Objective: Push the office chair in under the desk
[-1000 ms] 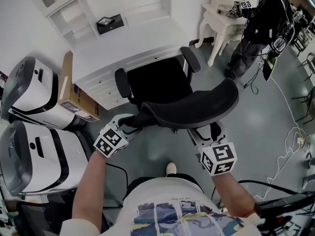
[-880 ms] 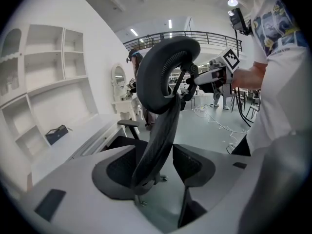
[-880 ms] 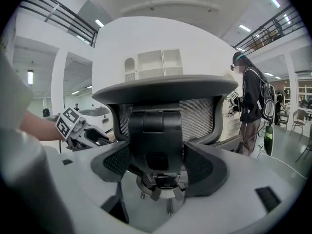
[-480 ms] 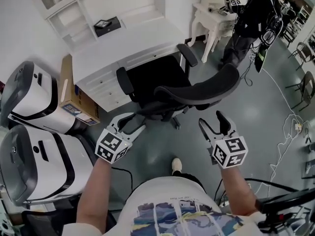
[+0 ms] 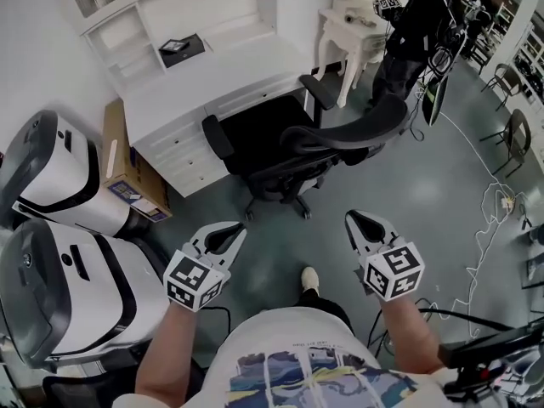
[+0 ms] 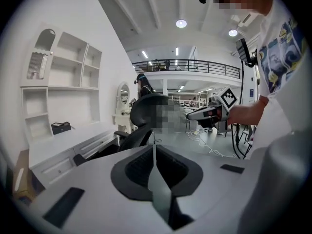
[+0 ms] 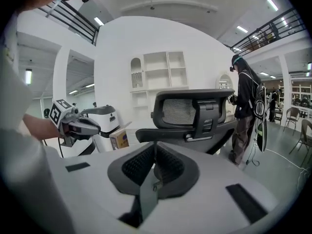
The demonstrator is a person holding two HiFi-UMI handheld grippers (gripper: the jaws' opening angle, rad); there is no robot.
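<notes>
The tabletop (image 5: 212,70) stands against the wall, with a knee space open at its front. The office chair (image 5: 259,143) sits in that gap: its seat reaches up to the tabletop's front edge and looks partly beneath it, with one armrest to either side of the opening. It is turned a little askew to the tabletop, and its backrest and wheeled base stand out on the floor in front. I judge the push largely done. What may be left is a last nudge to square the chair and slide the seat fully under. How deep the seat already goes cannot be told from above.

Both tools are clear of the chair, on the side away from the tabletop and near the person's body, with bare floor between them and the wheeled base. The left tool (image 5: 241,228) is closing, its jaws all but together with nothing between them. The right tool (image 5: 350,217) has its jaws together, also empty. Each points toward the backrest, which stands ahead of them, well apart.
</notes>
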